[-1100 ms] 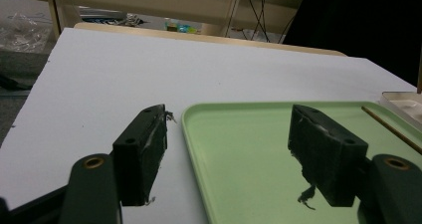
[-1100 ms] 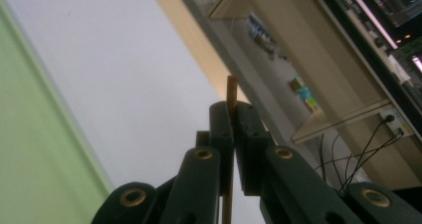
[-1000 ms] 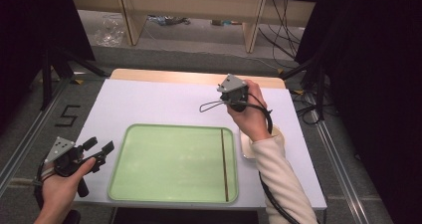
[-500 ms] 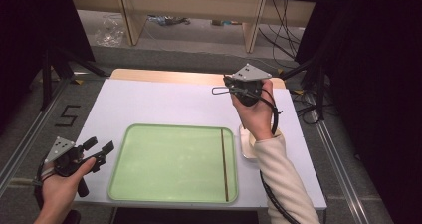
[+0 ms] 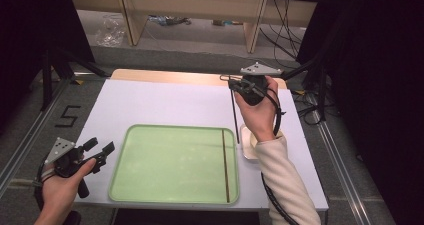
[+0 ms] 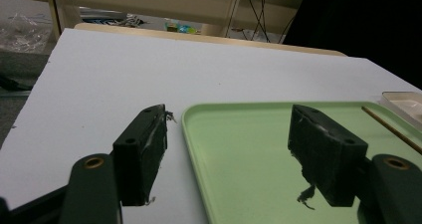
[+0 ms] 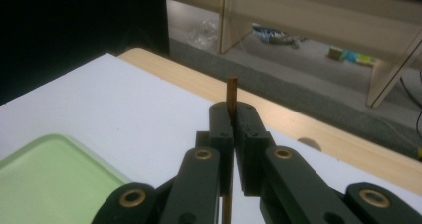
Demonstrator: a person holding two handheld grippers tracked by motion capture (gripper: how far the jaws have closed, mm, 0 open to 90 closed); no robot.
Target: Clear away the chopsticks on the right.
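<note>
The small white dish (image 5: 248, 144) at centre right of the high view is half hidden under the sleeve (image 5: 280, 175). In the right gripper view, the stick (image 7: 231, 97) runs off the bottom edge between the shut tongs (image 7: 232, 115).

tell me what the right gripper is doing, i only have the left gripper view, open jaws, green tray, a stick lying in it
Observer: The right gripper is raised over the far right of the table, shut on a second stick.
Operator: how is that one hanging
Observer: It hangs almost straight down from the jaws, while the tray stick lies flat along the right side of the tray.
Operator: is its tip touching anything
Observer: I cannot tell. In the high view its lower end shows between the tray's right rim and a white dish.
</note>
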